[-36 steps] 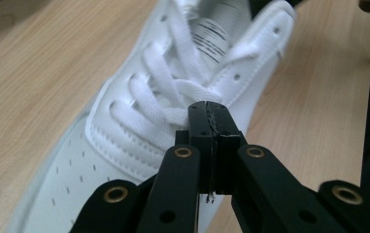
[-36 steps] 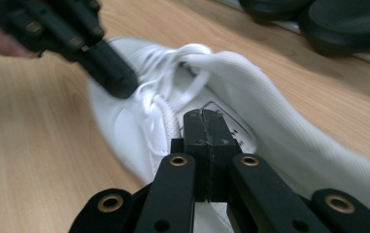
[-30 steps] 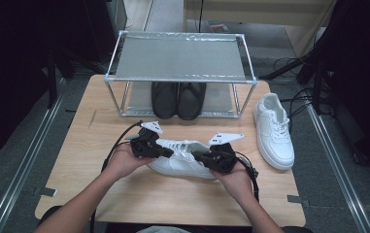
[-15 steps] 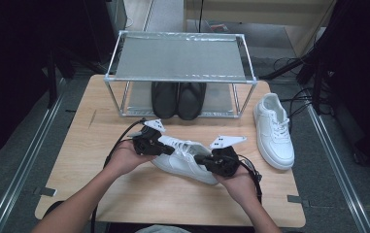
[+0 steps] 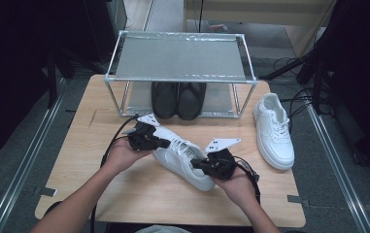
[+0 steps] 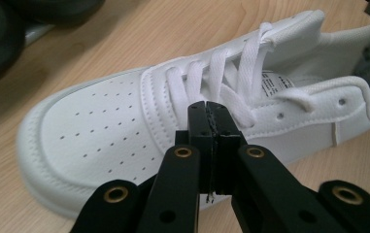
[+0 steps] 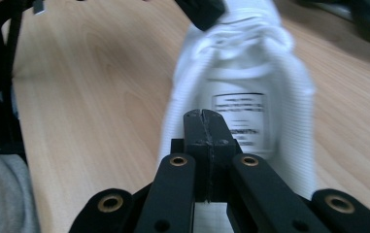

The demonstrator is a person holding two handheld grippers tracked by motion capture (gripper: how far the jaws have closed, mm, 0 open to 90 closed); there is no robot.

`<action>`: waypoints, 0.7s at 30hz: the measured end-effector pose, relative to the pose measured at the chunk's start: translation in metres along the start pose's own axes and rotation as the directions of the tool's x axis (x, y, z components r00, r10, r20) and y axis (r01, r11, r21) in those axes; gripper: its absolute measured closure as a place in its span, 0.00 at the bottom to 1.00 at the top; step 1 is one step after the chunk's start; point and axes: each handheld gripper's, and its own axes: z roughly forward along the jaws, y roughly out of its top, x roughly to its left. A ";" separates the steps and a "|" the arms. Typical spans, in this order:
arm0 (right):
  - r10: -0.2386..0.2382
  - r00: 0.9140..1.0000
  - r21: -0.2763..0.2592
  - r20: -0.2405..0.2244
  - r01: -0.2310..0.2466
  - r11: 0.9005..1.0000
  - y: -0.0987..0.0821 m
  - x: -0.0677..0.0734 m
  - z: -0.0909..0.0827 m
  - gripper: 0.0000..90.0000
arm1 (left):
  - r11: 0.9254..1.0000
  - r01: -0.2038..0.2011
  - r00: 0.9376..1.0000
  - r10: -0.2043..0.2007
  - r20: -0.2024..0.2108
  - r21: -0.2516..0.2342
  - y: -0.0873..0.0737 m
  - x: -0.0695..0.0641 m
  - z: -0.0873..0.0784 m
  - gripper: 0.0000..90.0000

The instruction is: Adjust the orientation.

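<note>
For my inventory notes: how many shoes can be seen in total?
4: one white shoe between the two grippers, another white shoe at the table's right, and two black shoes under the metal rack. Others may be hidden.

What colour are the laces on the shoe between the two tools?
White, matching the shoe; the laces show best in the left gripper view.

Left hand-held gripper (image 5: 165,143) and right hand-held gripper (image 5: 194,164), jaws pressed together, tips facing each other.
</note>
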 end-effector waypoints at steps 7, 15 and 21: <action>0.048 0.998 -0.048 0.032 -0.047 0.998 0.000 -0.027 -0.016 1.00 | 1.000 0.029 0.999 -0.029 0.019 -0.010 -0.011 -0.003 -0.011 1.00; 0.074 0.997 -0.011 0.035 -0.074 0.997 -0.001 -0.051 -0.010 1.00 | 0.999 0.052 0.997 -0.051 0.052 -0.004 -0.023 -0.015 -0.006 1.00; 0.041 0.998 0.021 0.044 -0.042 0.999 0.004 -0.049 -0.001 1.00 | 0.998 0.044 0.997 -0.047 0.061 0.049 -0.029 -0.020 0.006 1.00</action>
